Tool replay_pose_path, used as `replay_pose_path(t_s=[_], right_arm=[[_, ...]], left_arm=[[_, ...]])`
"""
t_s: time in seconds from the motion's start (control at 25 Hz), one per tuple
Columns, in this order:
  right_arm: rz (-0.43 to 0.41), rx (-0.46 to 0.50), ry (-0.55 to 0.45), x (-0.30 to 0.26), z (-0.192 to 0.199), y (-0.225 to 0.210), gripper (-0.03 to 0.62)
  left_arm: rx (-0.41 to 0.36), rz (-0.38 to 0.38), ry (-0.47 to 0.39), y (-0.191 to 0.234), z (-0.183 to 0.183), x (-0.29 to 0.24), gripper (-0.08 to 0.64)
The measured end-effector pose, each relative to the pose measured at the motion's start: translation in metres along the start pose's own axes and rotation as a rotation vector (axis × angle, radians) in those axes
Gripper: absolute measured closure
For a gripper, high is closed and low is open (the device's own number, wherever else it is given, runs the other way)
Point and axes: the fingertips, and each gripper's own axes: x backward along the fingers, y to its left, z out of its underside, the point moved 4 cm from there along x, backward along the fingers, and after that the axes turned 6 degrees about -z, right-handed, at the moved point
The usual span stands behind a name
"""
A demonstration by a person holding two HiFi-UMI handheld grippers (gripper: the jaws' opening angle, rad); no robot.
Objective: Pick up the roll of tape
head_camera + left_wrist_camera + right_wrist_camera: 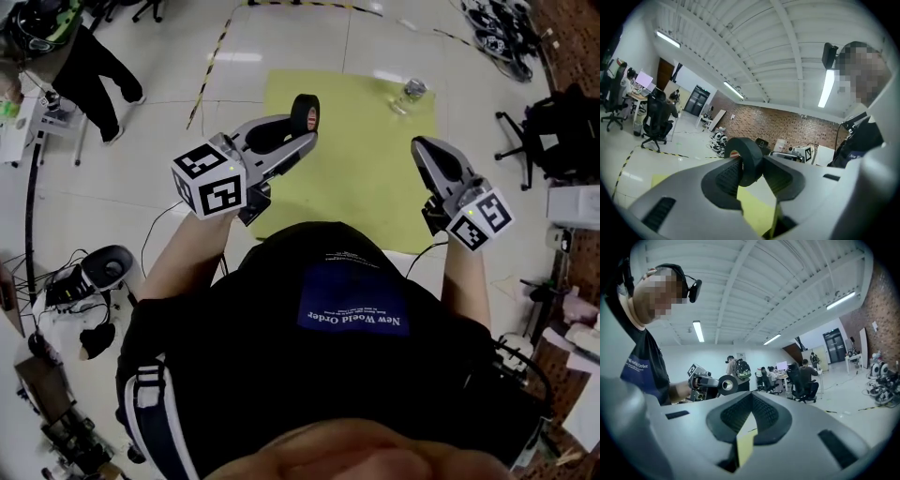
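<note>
Since the roll of tape (750, 158) is already pinched between the jaws of your left gripper (300, 139), the relation that matters is how the roll is seated, not how to approach it. The roll stands on edge at the very tips of the pads, and much of its ring projects above and beyond them. Its hole faces roughly toward your right gripper (751, 395), whose view looks almost straight into it. Both grippers hang over the yellow mat (375, 187) on the floor, and the roll is held clear of it. Your right gripper, jaws pressed together on nothing, is well apart to the right and has no share in the hold. On this evidence the pick-up appears made. The risk lies in the shallow tip grip, which could let the roll twist or slip.
</note>
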Motion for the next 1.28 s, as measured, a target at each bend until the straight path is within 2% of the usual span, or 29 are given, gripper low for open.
replay_pose_path(t_s=[0.32, 0.64, 0.8, 1.28], right_arm=[[-0.032, 0.003, -0.025, -0.002, -0.023, 0.013, 0.606], [-0.029, -0.037, -0.040, -0.004, -0.023, 0.008, 0.606], [-0.006, -0.030, -0.033, -0.003, -0.022, 0.005, 0.607], [-0.018, -0.008, -0.017, -0.005, -0.021, 0.011, 0.607]], left_arm=[[-0.018, -0.018, -0.041, -0.013, -0.012, 0.030, 0.419], [-0.007, -0.012, -0.050, -0.013, -0.010, 0.030, 0.419], [-0.006, -0.006, -0.045, -0.013, -0.009, 0.028, 0.419], [-0.007, 0.006, -0.039, -0.017, -0.010, 0.028, 0.419]])
